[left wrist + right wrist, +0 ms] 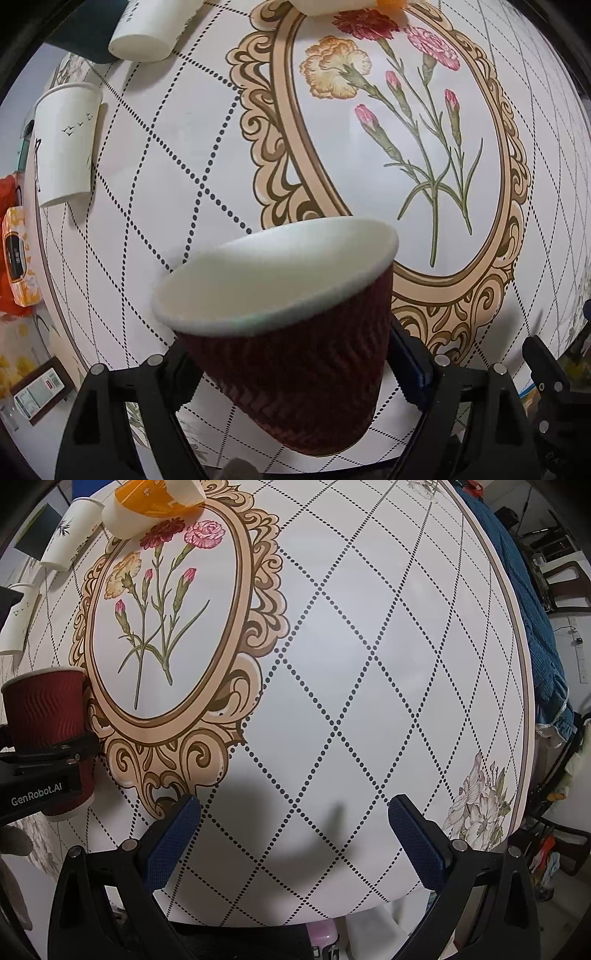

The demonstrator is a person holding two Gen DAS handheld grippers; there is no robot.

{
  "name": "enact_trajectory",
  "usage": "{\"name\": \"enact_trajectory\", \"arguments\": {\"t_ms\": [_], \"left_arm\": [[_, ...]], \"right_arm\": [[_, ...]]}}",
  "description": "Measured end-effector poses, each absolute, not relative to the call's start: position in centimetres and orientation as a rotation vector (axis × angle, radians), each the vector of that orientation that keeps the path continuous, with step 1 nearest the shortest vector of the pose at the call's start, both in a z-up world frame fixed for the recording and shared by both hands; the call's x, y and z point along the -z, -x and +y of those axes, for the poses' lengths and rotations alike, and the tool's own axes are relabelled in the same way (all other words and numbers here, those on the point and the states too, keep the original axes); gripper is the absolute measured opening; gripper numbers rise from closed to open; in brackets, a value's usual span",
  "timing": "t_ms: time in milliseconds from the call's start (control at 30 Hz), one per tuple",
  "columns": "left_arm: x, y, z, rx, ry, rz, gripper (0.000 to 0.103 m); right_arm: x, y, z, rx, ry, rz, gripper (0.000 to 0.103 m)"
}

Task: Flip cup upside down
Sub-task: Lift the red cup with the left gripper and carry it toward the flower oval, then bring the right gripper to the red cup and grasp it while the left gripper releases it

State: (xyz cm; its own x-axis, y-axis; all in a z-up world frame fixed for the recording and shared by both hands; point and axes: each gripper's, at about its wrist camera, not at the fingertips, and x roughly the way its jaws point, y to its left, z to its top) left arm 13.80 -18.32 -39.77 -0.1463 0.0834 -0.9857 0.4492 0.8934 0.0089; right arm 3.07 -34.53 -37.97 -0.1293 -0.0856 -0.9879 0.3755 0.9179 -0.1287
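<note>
I see the cup (288, 332) clamped between my left gripper's (295, 365) fingers, mouth up, above the table (192, 155). Two paper cups (66, 144) stand far left. My right gripper (293, 834) hangs spread over the table's near edge, right of the cup.

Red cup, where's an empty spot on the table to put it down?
The left gripper holds the red ripple cup. Bare tablecloth lies between the flower frame and the table's right edge, ahead of the open right gripper. The far-left end is crowded with white paper cups.
</note>
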Motion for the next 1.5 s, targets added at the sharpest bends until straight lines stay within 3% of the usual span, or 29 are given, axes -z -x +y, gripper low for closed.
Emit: {"name": "enact_trajectory", "arguments": {"t_ms": [400, 1000, 1500], "left_arm": [[37.5, -14.2, -16.3, 0.302, -0.352, 1.680, 0.086], [28.2, -11.6, -6.8, 0.123, -0.121, 1.566, 0.086], [32.0, -9.9, 4.7, 0.018, -0.002, 1.618, 0.086]], "right_arm": [[37.1, -3.5, -34.6, 0.394, -0.232, 1.646, 0.103], [32.4, -4.9, -29.7, 0.298, -0.245, 1.582, 0.103], [33.2, -9.8, -18.3, 0.065, -0.365, 1.542, 0.099]]}}
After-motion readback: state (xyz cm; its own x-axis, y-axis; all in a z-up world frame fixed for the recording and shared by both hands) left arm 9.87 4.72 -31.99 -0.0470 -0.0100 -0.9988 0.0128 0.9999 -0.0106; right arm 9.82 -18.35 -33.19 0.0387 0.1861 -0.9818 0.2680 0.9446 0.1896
